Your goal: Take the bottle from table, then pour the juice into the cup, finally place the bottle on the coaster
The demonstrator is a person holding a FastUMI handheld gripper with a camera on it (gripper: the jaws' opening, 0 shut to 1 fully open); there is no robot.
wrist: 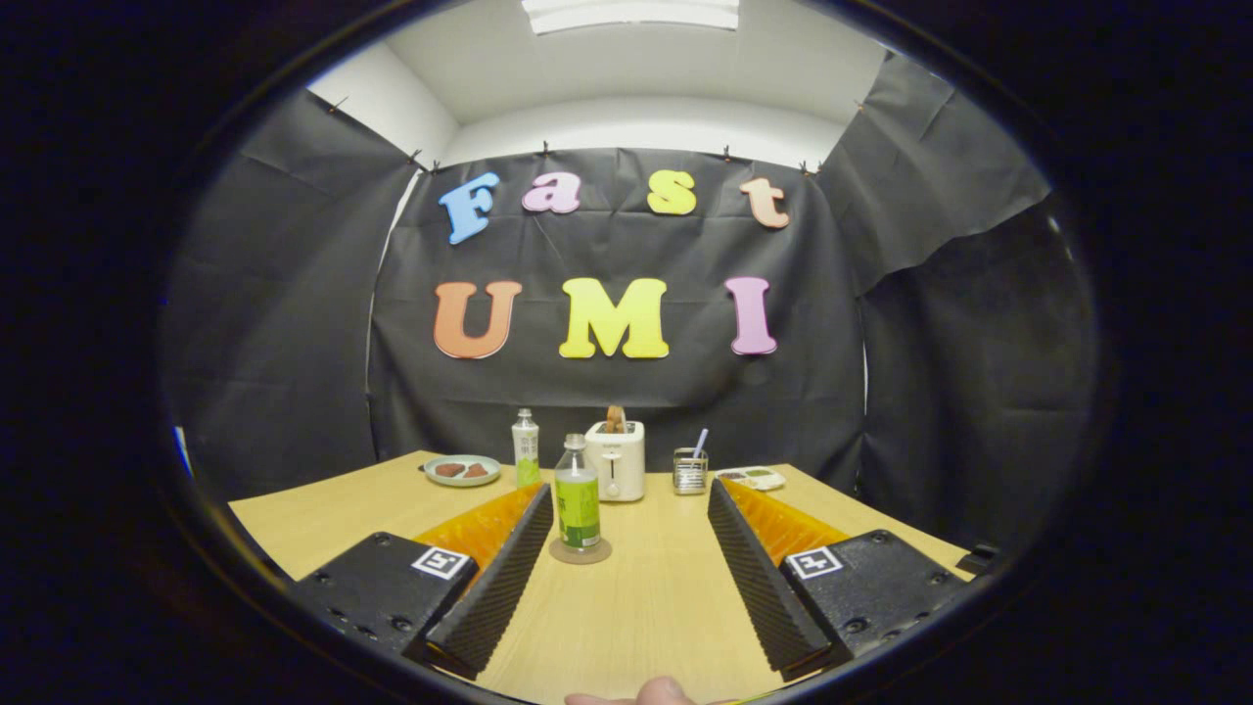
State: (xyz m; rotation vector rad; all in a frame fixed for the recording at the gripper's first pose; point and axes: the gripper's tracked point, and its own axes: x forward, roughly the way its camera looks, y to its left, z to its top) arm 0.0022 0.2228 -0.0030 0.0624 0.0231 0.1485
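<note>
We see a pale wooden table [646, 627] in front of a black cloth wall [294, 323]. Along its far edge we find a small plate [462, 471] with two brownish pieces of food on it. Just beside the plate stands a slim, clear bottle with a white cap [526, 447]. Next to that we see a white toaster [617, 460] with a slice of bread [615, 419] standing up out of its slot. Beside the toaster sits a small metal holder [690, 472] with a straw-like stick in it, and next to that a shallow white tray [752, 478] with coloured patches. Above, we make out a white ceiling with a light panel [631, 14].
</note>
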